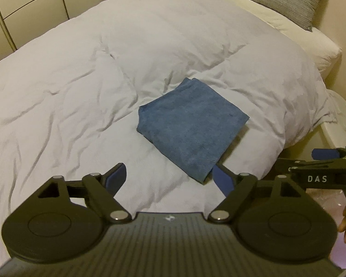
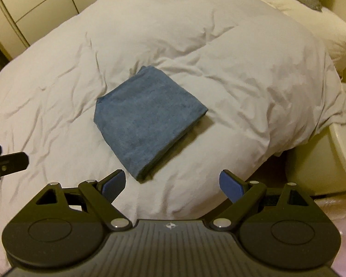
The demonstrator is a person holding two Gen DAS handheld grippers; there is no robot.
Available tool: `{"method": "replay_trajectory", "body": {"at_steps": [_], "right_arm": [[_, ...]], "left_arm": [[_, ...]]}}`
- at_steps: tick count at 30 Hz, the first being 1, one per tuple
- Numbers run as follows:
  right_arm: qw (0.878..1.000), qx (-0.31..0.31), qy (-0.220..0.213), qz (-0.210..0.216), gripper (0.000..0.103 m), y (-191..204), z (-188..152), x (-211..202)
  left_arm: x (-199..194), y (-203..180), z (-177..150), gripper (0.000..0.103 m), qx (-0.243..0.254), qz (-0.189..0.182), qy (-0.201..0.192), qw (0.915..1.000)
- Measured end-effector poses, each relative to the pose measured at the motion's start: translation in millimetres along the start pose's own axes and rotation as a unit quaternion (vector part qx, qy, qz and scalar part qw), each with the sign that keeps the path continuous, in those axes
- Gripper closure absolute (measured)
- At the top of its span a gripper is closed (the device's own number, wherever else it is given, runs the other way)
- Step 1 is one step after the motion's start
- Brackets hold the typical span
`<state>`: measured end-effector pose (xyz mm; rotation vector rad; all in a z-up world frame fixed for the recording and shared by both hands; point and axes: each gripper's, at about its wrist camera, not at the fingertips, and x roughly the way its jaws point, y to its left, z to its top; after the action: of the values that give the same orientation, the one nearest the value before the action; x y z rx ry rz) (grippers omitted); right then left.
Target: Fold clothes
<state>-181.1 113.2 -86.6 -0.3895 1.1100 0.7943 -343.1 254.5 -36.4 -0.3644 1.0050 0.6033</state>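
A blue towel (image 1: pixel 191 124) lies folded into a compact square on the white duvet (image 1: pixel 103 69); it also shows in the right wrist view (image 2: pixel 147 117). My left gripper (image 1: pixel 170 175) is open and empty, just short of the towel's near corner. My right gripper (image 2: pixel 173 180) is open and empty, hovering just in front of the towel's near edge. The right gripper shows at the right edge of the left wrist view (image 1: pixel 327 161), and the left gripper at the left edge of the right wrist view (image 2: pixel 2 161).
A grey pillow (image 1: pixel 290 0) lies at the bed's far right on a cream sheet. A white wardrobe (image 1: pixel 23 4) stands to the left. A white round tub (image 2: pixel 329 150) sits beside the bed's right edge.
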Motion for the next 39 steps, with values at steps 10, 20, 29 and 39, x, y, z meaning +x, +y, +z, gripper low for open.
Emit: {"method": "replay_trajectory", "body": {"at_steps": [10,20,29,39], "right_arm": [[0.999,-0.013,-0.037,0.003,0.0,24,16,-30],[0.999,0.0,-0.052,-0.002,0.0,65,28,-36],[0.998,0.029,-0.049,-0.024,0.0,101,30,-28],[0.998,0.043,-0.019,-0.031,0.0,121,29,-4]], "left_arm": [[-6,20,2,0.015,-0.005,0.0,-0.005,1.0],[-6,62,16,0.014,0.017,-0.018,-0.009,0.9997],[3,99,25,0.012,0.041,-0.032,-0.009,0.9986],[42,118,18,0.011,0.02,-0.061,0.035,0.9973]]}}
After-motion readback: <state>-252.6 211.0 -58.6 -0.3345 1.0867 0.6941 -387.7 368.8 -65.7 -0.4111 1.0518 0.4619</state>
